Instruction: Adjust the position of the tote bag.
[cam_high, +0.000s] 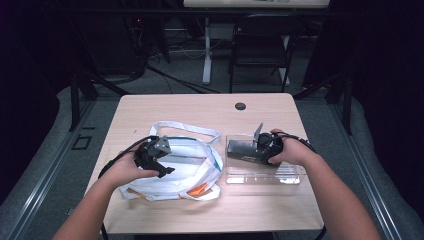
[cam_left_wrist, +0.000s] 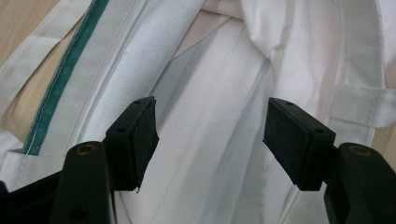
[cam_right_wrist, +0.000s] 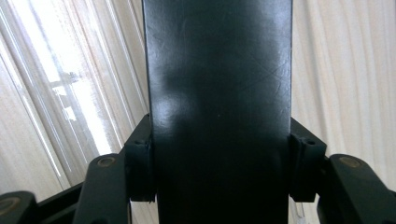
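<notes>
The dark flat case (cam_right_wrist: 217, 107) lies nearest the lens in the right gripper view, clamped between the two black jaws, whose pads press on its long edges. So the right gripper (cam_high: 264, 148) is grasping the case, and in the high view it holds it over the clear plastic tray (cam_high: 290, 176).

Taking the white tote bag (cam_high: 175, 170) as the landmark: it is the largest thing on the wooden table (cam_high: 200, 107), lying flat at the person's left, its mouth edged with a green band (cam_left_wrist: 65, 74) and its handles (cam_high: 192, 130) spread toward the far side. The tray sits just to the right of the bag, with the case at its left end, nearest the bag. The left gripper (cam_high: 159, 159) hovers over the bag's middle, its jaws spread apart with only white cloth showing between them, nothing gripped.

By my reading, the case is picked up but not yet bagged; the bag's mouth remains to be opened and the case slid in.
</notes>
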